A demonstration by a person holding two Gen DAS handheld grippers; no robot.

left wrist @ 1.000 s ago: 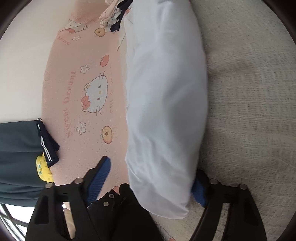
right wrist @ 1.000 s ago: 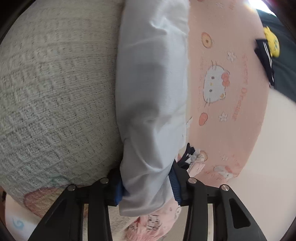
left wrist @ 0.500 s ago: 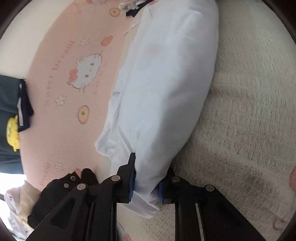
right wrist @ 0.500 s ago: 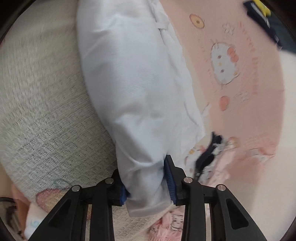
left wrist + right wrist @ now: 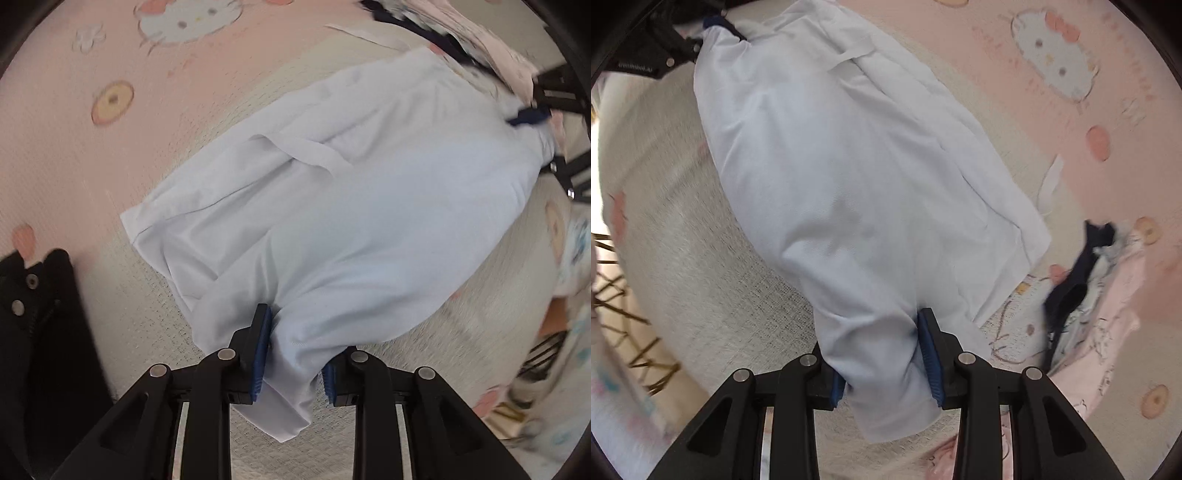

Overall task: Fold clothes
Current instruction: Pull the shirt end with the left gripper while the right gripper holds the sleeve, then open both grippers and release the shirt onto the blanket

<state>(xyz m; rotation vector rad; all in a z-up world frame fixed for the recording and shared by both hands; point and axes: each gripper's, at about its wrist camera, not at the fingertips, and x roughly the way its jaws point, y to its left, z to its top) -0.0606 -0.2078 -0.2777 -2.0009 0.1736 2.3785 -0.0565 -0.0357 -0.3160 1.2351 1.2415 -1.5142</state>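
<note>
White garment [image 5: 351, 206] stretched between both tools above cream waffle blanket [image 5: 155, 295] and pink cartoon sheet [image 5: 55, 155]. Left tool [image 5: 291, 350] jaws easing apart, cloth still pinched. Right tool [image 5: 886, 362] clenched on opposite end. Black garment [image 5: 37, 332] nearby.

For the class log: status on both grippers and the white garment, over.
Left gripper on one end of the white garment, jaws opening. Right gripper shut on the other end. Garment bunched between them. Pink pyjamas alongside.
</note>
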